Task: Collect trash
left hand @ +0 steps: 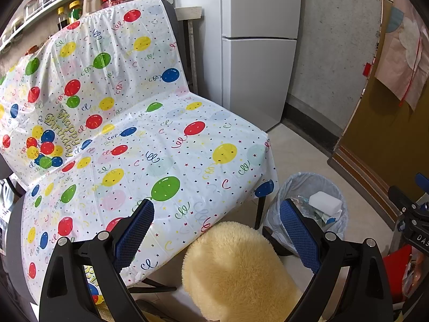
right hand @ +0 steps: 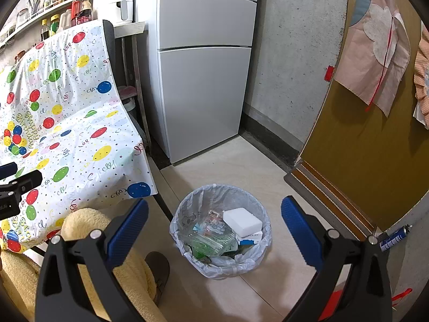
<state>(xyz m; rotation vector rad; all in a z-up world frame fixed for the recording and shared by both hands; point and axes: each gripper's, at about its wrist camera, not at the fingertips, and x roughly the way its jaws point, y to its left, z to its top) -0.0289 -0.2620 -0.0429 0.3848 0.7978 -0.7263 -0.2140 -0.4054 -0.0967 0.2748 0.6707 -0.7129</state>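
The trash bin (right hand: 219,230), lined with a thin clear bag, stands on the tiled floor in the lower middle of the right wrist view. Inside it a white foam block (right hand: 242,221) lies on top of crumpled clear plastic wrappers (right hand: 211,238); what sits beneath them is too jumbled to make out. The right gripper (right hand: 214,228) hangs above the bin with its blue-padded fingers spread wide and nothing between them.

In the left wrist view the left gripper (left hand: 217,228) is likewise spread apart and holds nothing. Its right finger covers part of the bin, at lower right. The balloon-print tablecloth (left hand: 150,145) fills the left and centre of that frame. A fluffy yellow cushion (left hand: 238,271) at the bottom is cut off by the frame edge. The white refrigerator (right hand: 203,80) stands at upper centre.
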